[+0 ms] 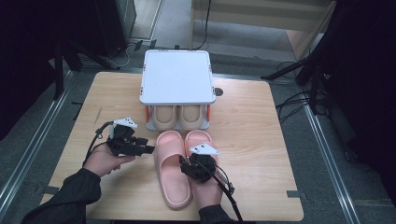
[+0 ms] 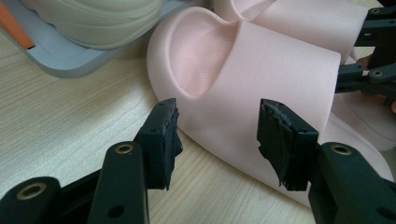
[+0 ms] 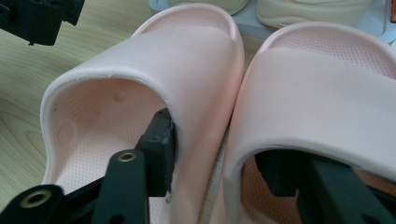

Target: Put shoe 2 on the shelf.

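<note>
Pink foam slides, a pair of them, sit side by side at lower centre of the high view, toes pointing up toward the rack. Closest in, the right gripper [image 1: 187,164] sits over the two slippers: in the right gripper view one jaw is tucked inside the left pink foam slide [image 3: 154,84] and the other inside the right pink foam slide [image 3: 327,93], so the jaws straddle the two inner walls where the shoes touch. Looks like a pinch on both at once is being set up, but I can't tell if the pads are actually pressing yet.

Left of that, the left gripper [image 2: 217,135] has its jaws spread wide with nothing in them, hovering just beside the outer edge of the left slide.

Further up the light wooden table [image 1: 247,116] is the grey two-tier shoe rack with the white top [image 1: 177,77], with beige slides [image 1: 180,116] on its lower shelf.

My guess: grab step. Next move needs a firm squeeze on both walls, then a lift toward the rack.
</note>
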`<control>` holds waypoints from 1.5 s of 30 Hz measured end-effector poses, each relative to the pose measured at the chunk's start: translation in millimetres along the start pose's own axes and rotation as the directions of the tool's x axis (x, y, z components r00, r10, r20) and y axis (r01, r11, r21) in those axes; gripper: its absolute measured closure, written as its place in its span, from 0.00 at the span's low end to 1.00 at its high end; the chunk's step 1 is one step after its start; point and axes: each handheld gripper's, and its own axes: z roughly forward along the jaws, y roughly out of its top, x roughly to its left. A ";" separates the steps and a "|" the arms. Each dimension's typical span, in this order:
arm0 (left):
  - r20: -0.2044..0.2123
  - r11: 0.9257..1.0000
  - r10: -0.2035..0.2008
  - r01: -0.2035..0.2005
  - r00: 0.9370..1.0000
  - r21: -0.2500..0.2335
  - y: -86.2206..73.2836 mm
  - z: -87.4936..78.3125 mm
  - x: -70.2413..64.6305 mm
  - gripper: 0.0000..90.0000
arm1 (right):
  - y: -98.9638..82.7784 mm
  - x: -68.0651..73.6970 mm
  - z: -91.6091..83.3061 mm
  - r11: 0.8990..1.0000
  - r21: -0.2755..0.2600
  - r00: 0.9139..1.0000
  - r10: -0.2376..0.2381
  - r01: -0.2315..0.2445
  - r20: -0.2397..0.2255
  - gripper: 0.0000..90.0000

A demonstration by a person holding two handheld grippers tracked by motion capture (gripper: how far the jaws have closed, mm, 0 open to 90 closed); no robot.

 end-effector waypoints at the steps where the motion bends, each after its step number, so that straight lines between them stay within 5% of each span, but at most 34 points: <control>1: 0.001 1.000 0.000 0.000 1.000 0.000 0.0 -0.1 0.0 0.53 | 0.1 -0.1 -0.1 1.000 0.003 1.000 -0.002 0.002 0.000 0.60; 7: 0.001 1.000 -0.005 0.005 1.000 -0.003 -0.1 -0.5 0.5 0.54 | 1.3 -2.1 -4.6 1.000 0.006 1.000 0.022 -0.023 0.015 0.79; 16: -0.001 1.000 -0.008 0.008 1.000 -0.007 0.0 -1.3 0.8 0.54 | 3.5 -6.9 -9.8 0.998 0.031 0.998 0.058 -0.058 -0.001 0.85; 22: 0.006 1.000 -0.012 0.012 1.000 -0.009 0.9 -1.3 1.6 0.56 | 4.7 -14.7 -18.0 0.999 0.045 1.000 0.021 -0.021 0.001 0.87; 27: 0.000 1.000 -0.014 0.014 1.000 -0.019 0.3 -3.9 2.2 0.56 | 8.4 -21.7 -28.4 0.999 0.039 0.999 -0.004 0.006 -0.040 0.87; 31: -0.007 0.999 -0.014 0.014 1.000 -0.029 -0.4 -7.5 4.6 0.55 | 12.0 -30.2 -38.1 0.998 0.051 0.991 -0.035 0.042 -0.130 0.87; 33: -0.012 0.999 -0.018 0.018 1.000 -0.030 -0.8 -8.8 5.9 0.55 | 15.8 -34.9 -41.7 0.991 0.087 0.970 -0.080 0.103 -0.230 0.87; 37: -0.021 0.998 -0.029 0.028 0.999 -0.048 -1.5 -14.7 9.9 0.55 | 20.1 -39.9 -40.8 0.981 0.099 0.928 -0.121 0.165 -0.353 0.87; 38: -0.021 0.998 -0.031 0.030 0.999 -0.052 -1.7 -15.6 10.7 0.55 | 22.3 -42.2 -38.1 0.979 0.103 0.907 -0.123 0.178 -0.403 0.87; 45: -0.044 0.997 -0.051 0.048 0.998 -0.067 -6.3 -25.0 17.6 0.55 | 41.2 -42.5 -26.2 0.957 0.079 0.816 -0.193 0.279 -0.544 0.86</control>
